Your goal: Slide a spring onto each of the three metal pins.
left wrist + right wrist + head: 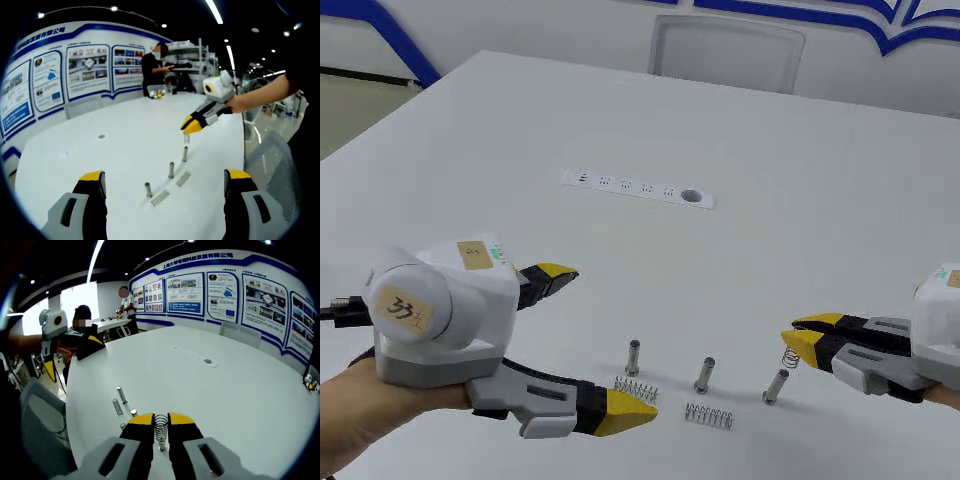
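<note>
A broad white bench (pixel 800 150) takes up most of the room. A power strip (pixel 638 187) is set into it near the centre of the head view, and a grey chair (pixel 725 50) stands at the top edge. Blue-framed display boards (pixel 200 290) line the wall behind.

Low in the centre of the head view, three metal pins stand upright in a row: the left pin (pixel 633 356), the middle pin (pixel 704 374) and the right pin (pixel 776 385). None of them carries a spring yet. A loose spring (pixel 636 388) lies flat just below the left pin, and a second loose spring (pixel 709 416) lies just below the middle pin.

The right gripper (pixel 161 421) comes in from the right edge, its jaws pressed together across the coils of the held spring (pixel 160 431). The spring hangs roughly upright, with its lower end just above the head of the right pin. I cannot tell whether the two are touching. The left gripper (pixel 592 340) sits at the lower left with its jaws spread wide. It holds nothing and steadies no pin.

The main risk is the pin itself. It appears to stand free on the bench, so a slightly off-centre descent could catch the coil's rim on the pin head and knock the pin over. Squeezing across the coils is also precarious, since the spring could squirt out sideways or bend. If it is let go too soon or at a tilt, it may bounce off and roll away across the smooth top.
</note>
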`<action>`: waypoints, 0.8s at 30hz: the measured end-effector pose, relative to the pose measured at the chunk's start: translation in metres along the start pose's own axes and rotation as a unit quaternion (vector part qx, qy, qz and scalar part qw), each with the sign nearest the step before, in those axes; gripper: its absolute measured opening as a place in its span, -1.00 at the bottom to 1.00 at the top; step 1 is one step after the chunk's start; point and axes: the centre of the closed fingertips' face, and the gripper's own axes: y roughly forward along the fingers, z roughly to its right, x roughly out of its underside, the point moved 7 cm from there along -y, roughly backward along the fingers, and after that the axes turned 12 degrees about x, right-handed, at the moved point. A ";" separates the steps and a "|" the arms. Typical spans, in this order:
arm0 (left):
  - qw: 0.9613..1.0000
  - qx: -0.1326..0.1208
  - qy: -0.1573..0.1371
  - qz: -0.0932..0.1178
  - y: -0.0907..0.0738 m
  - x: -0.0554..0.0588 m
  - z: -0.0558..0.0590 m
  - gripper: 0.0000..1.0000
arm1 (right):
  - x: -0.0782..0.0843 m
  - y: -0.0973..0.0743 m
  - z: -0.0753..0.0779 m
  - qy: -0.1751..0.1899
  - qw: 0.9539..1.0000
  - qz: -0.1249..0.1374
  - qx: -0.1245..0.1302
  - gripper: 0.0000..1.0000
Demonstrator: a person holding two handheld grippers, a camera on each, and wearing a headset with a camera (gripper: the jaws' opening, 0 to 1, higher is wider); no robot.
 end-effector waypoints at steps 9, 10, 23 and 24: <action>1.000 0.000 -0.010 -0.007 -0.003 0.007 0.001 1.00 | 0.010 0.007 0.000 0.010 1.000 -0.010 0.002 -0.80; 1.000 0.000 -0.011 -0.008 -0.003 0.008 0.001 1.00 | 0.011 0.008 0.000 0.011 1.000 -0.011 0.002 -0.79; 1.000 0.005 -0.012 -0.012 -0.003 0.009 0.004 0.99 | 0.016 0.010 -0.003 0.005 1.000 -0.013 0.001 -0.79; 1.000 0.005 -0.012 -0.011 -0.003 0.008 0.004 0.99 | 0.017 0.010 -0.003 0.004 1.000 -0.013 0.001 -0.79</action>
